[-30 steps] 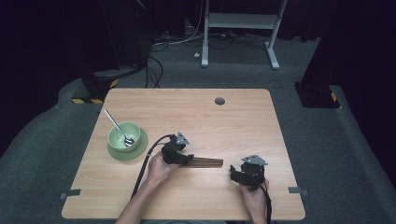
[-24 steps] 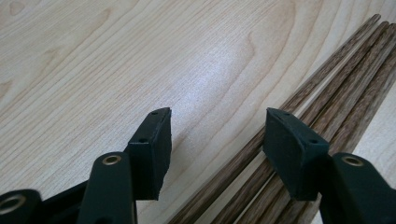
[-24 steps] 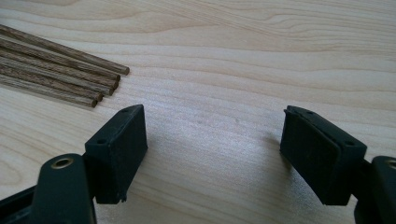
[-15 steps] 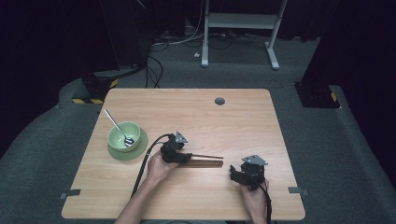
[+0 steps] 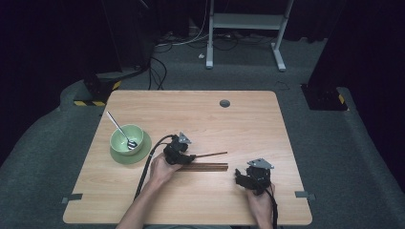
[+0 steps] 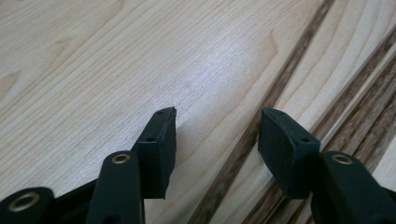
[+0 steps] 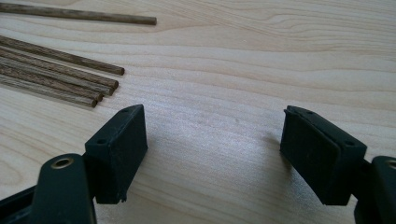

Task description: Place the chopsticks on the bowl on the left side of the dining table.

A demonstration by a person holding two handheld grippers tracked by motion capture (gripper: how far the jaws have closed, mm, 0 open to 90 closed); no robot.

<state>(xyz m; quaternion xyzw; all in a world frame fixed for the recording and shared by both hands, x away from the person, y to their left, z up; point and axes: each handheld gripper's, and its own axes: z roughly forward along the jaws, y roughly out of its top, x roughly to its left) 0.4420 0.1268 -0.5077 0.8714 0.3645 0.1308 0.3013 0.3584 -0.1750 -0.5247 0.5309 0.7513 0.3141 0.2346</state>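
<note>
Several dark wooden chopsticks lie in a bundle at the middle of the table, and a single chopstick lies just behind them, slightly angled. My left gripper sits at the left end of these sticks. In the left gripper view it is open and straddles the single chopstick, with the bundle outside its right jaw. My right gripper rests low, right of the stick tips. In its own view it is open over bare wood, with the bundle ends and the single stick ahead to the left.
A green bowl with a metal spoon in it stands on a green saucer at the table's left. A round cable hole is near the far edge. The left gripper's cable trails back over the table.
One chopstick now lies apart from the bundle, angled toward the back. The left gripper has shifted slightly at the sticks' left end. The right gripper has stayed in place.
</note>
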